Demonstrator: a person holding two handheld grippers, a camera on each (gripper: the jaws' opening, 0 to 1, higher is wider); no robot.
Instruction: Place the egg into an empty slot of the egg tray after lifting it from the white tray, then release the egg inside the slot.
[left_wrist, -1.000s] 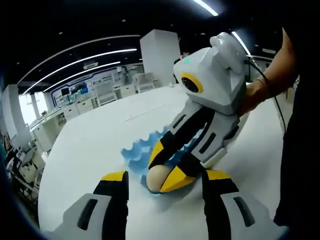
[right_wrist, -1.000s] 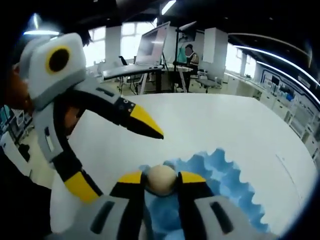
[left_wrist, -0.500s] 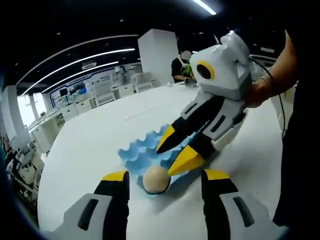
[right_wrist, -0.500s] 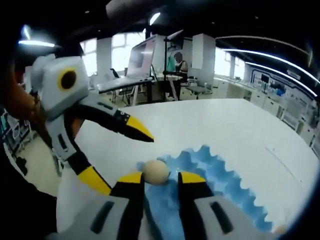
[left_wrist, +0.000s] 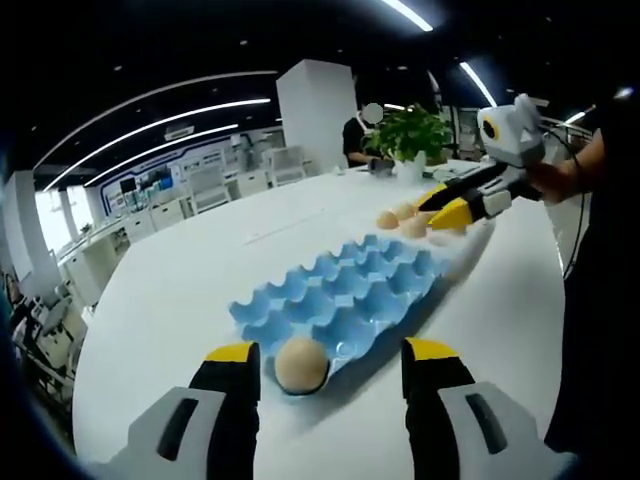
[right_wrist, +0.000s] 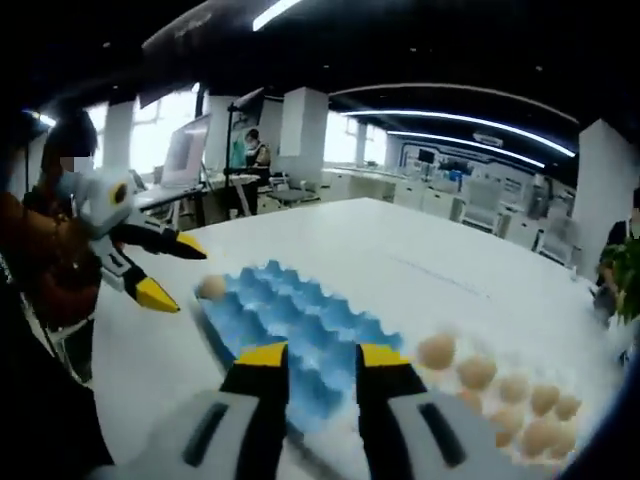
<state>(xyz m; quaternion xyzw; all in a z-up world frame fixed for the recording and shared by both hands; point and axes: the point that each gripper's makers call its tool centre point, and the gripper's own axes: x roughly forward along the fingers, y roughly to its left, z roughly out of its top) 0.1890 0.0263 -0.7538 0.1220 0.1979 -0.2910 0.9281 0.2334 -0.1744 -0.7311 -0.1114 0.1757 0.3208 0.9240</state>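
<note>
Left gripper view: one egg (left_wrist: 301, 364) sits in a corner slot of the blue egg tray (left_wrist: 350, 295) on the white desk (left_wrist: 180, 300), between the left gripper's (left_wrist: 328, 362) spread, empty fingers. Right gripper (right_wrist: 316, 358) is also released and empty, over the tray's far end, near loose eggs (right_wrist: 500, 390) on the white tray (left_wrist: 478, 229). Risk, as judged: closing hard or off-centre on the next egg could crack it or roll it away.

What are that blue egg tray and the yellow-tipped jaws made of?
The blue egg tray looks like thin moulded plastic, possibly dyed pulp; its scalloped cups have a soft sheen. The left gripper jaws look like hard matte plastic, with smooth yellow tips on black and grey shells.
</note>
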